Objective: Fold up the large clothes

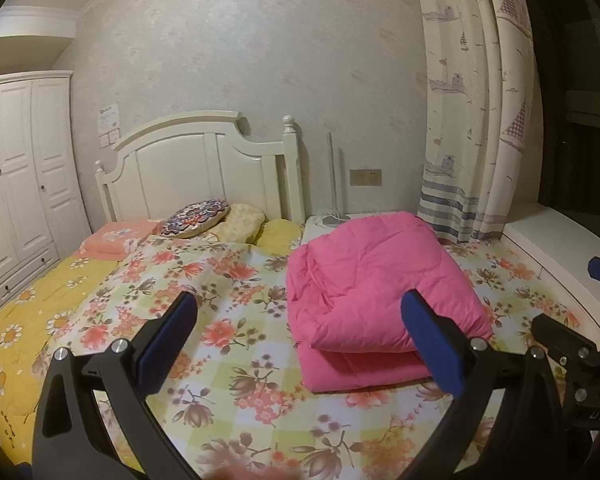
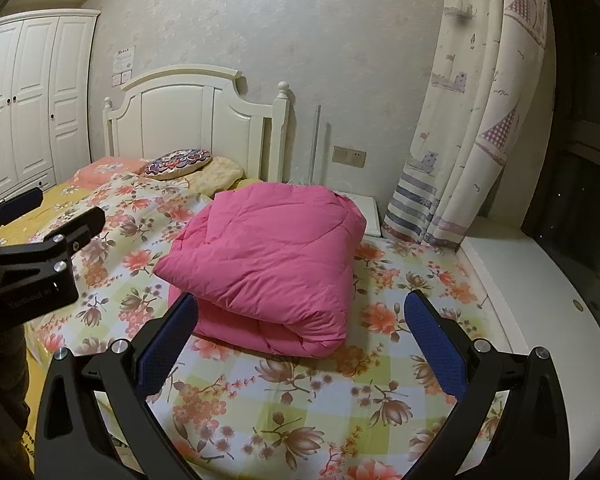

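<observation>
wall notice unreadable (too small, blurred)

A white headboard is standing against the pale wall. A wardrobe is filling the left corner, and a curtain is hanging on the right.

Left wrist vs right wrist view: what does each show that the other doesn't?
Only the left wrist view: the yellow pillow beside the headboard, and the right gripper's blue tip at its right edge. Only the right wrist view: the left gripper, seen from the side. Both: the folded pink quilt on the floral sheet, round cushion, wardrobe, curtain.
</observation>
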Motion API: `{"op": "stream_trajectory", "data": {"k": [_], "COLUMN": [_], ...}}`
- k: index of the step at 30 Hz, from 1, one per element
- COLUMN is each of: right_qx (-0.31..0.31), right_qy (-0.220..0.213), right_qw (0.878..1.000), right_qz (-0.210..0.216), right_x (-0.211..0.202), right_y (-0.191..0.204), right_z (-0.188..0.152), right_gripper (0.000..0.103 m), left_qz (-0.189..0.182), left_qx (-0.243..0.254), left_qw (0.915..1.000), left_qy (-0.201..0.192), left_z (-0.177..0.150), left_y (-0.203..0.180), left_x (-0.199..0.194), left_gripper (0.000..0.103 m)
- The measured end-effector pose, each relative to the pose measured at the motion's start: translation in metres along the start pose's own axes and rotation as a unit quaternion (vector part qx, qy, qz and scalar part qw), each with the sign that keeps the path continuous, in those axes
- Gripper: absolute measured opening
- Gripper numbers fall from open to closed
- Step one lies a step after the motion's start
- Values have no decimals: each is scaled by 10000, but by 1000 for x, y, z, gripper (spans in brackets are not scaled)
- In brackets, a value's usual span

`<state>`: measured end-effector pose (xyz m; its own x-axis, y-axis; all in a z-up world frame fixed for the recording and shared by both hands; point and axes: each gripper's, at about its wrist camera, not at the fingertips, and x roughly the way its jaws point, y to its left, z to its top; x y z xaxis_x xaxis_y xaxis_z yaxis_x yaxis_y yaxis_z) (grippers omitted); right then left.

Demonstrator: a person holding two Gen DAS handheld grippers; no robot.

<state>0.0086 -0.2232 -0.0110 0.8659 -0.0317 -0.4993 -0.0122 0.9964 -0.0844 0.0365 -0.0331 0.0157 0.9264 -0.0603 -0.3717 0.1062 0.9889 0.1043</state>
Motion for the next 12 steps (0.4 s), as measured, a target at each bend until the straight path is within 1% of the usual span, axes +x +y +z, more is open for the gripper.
{"op": "stream_trajectory", "data": {"k": [2,3,4,5,6,8,11,12], "right_qx": [13,18,25,40,61,195,616,710], "right_qy": [82,133,205,252,274,207,169,209], "right_qw": [10000,9999,9998,9997,9996,9995,9967,9953], "right_qz": [19,24,25,18,11,-116,-499,-617], "right_x": [8,12,18,23,28,35,46,50], "right_y": [-1,-1,-2,-3,-5,-22,-77,-97], "right_z": [-3,-5,-7,-9,-11,-14,-14,-14], "right_gripper": [99,99,99,99,99,99,99,99], "left_qz": [-45,-32,-117,-195,-320,-407,-414,-410], "left_qx": [-15,-20,34,100,210,199,-175,-330], "left_qw": [10000,10000,9999,9997,9988,9976,9934,9894], "left_qy": [-66,-50,12,98,296,533,1059,1353], "left_z": [-5,-9,-12,-14,-17,-21,-24,-24], "left_y": [-3,-5,-8,-10,-11,-5,34,61], "left_x": [4,8,15,20,31,47,94,122], "left_gripper": [101,101,101,101,101,101,101,101]}}
